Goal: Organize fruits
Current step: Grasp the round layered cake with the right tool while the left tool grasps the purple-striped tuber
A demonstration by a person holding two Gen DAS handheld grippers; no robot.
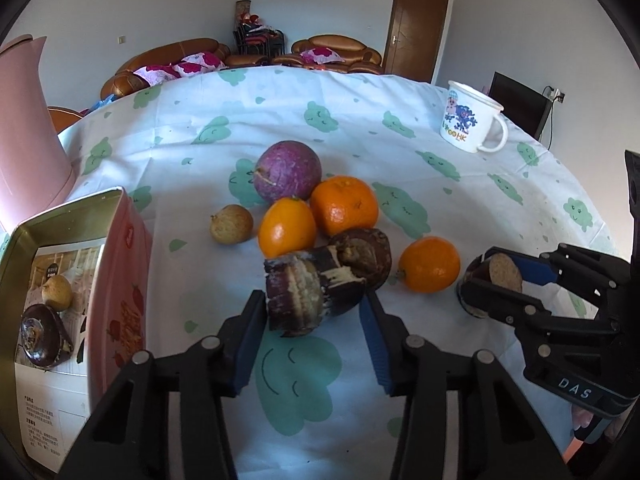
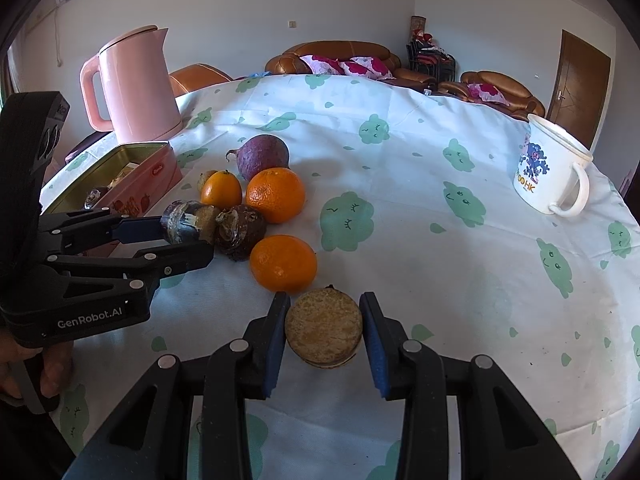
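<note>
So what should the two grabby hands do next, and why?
Probably lift both pieces and carry them to the pink tin. The left gripper has its jaws around a dark water chestnut, the right gripper around a cut one, and the open tin already holds similar fruit.

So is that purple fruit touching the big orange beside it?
Touching. In the right wrist view the purple fruit meets the big orange with no cloth showing between them.
</note>
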